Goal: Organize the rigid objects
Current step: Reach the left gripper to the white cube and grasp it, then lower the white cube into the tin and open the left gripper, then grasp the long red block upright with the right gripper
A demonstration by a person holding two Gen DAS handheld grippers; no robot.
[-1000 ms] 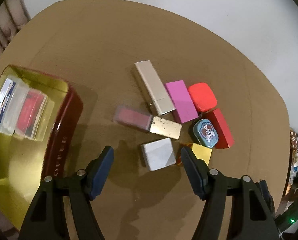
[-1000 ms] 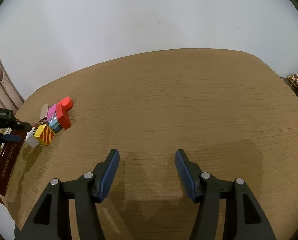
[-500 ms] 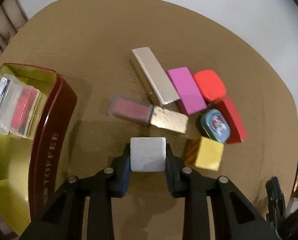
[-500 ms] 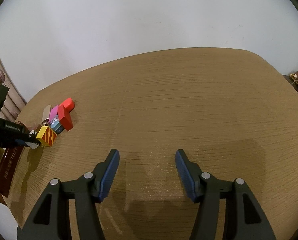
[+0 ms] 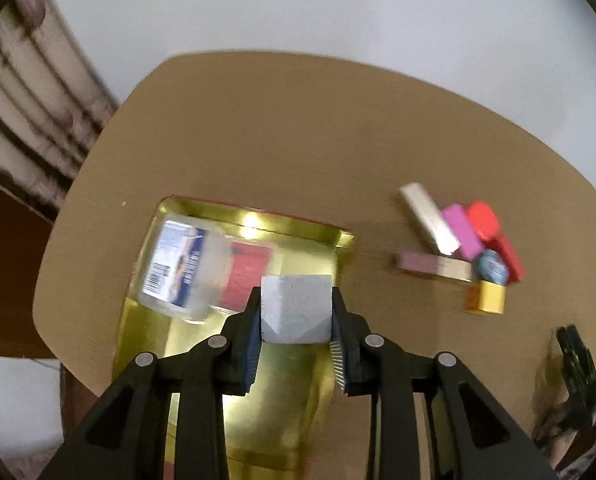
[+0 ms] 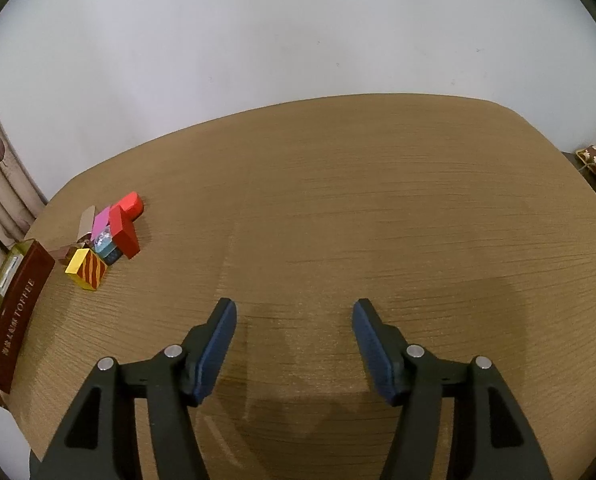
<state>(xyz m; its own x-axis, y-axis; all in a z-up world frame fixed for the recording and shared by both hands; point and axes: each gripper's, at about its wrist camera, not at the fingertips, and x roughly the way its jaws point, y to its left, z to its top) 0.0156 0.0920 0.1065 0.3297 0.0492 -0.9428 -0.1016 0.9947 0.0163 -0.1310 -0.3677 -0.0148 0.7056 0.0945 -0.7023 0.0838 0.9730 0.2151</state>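
My left gripper (image 5: 296, 312) is shut on a grey-white block (image 5: 296, 308) and holds it above the open red toffee tin (image 5: 326, 234), whose inside is gold. In the tin lie a clear plastic case with a blue label (image 5: 182, 268) and a red case (image 5: 246, 276). To the right on the table lies a cluster: a silver bar (image 5: 428, 216), a pink block (image 5: 462, 230), a red rounded box (image 5: 483, 218), a yellow block (image 5: 488, 298). My right gripper (image 6: 294, 340) is open and empty over bare table; the tin (image 6: 14, 312) and yellow striped block (image 6: 87, 268) show far left.
The round wooden table (image 6: 338, 208) ends close behind the tin and cluster. A white wall stands behind. Curtains (image 5: 30, 120) hang at the left. A dark object with a green light (image 5: 578, 368) lies at the table's right edge.
My left gripper shut on the grey-white block, lifted it from the cluster and carried it left over the tin. The right gripper has stayed in place.
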